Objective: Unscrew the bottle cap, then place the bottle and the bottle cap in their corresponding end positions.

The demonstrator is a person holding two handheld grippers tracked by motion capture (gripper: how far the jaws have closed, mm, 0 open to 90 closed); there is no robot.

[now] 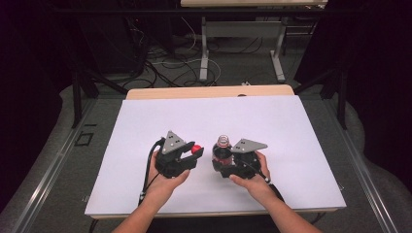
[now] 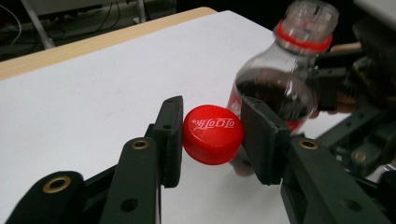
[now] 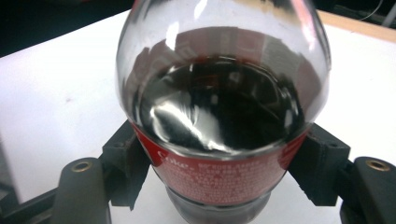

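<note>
Bottle (image 1: 223, 151): I have it upright on the white tabletop (image 1: 145, 126), a little right of centre and near the front edge; its mouth is open, a red ring on the neck, dark drink in the lower body.
Cap (image 2: 213, 134): off the bottle, red with white lettering, carried just left of the bottle and lower than its mouth.
Left hand-held gripper (image 2: 211, 137): my pads are pressed on the two sides of the cap, so it is clamped firmly, lettering toward the camera.
Right hand-held gripper (image 3: 219, 186): jaws closed on the bottle's label band, one pad on each side, steadying it.
Step in hand: as I read it, the cap is parted from the neck and the bottle is held fast; whether I am uncapping or recapping I cannot tell from this.
Next move: if recapping, I must lift the cap over the mouth, level it, lower and twist; if uncapping, set it down on bare tabletop well apart from the bottle.
</note>
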